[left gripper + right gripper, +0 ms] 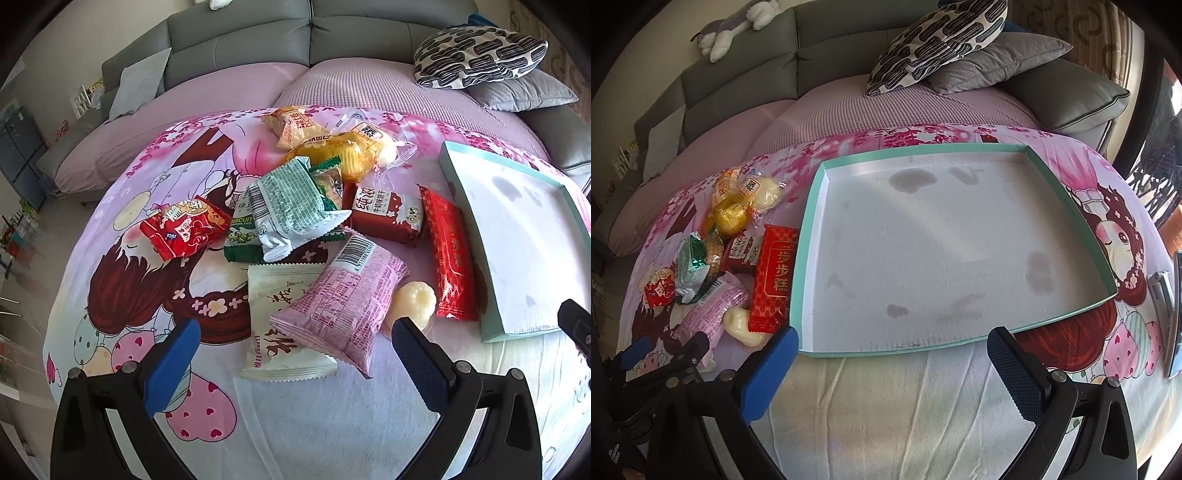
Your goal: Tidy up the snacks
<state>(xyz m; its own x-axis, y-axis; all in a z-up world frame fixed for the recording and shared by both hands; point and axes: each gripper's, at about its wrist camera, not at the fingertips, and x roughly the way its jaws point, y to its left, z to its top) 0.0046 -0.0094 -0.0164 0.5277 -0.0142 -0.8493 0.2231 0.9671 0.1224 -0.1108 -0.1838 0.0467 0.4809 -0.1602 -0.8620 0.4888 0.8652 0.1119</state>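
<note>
Spread over a table in front of a grey sofa [746, 77], the pink cartoon-print cloth [295, 424] carries everything you have to sort. You have not started yet, by the look of it: the shallow teal-rimmed tray [809, 236] holds nothing at all, only a few grey stains on its white floor. All the snacks sit in one loose heap just beside its left edge. Nearest you lie the pink barcode packet [343, 295], resting partly on a white packet with brush lettering [280, 332], and a pale wrapped jelly [413, 301]. A long red cake bar [448, 254] runs alongside the tray wall, close to it. Further back you have a brown milk biscuit pack [386, 218], a green-and-silver biscuit pack [291, 206], a red packet [181, 229] and yellow cakes in clear wrap [340, 155].

Your left gripper [295, 354] hangs spread wide before the pink packet, grasping nothing. Your right gripper [892, 354] is likewise released, poised at the tray's near rim. Every item remains to be moved.
</note>
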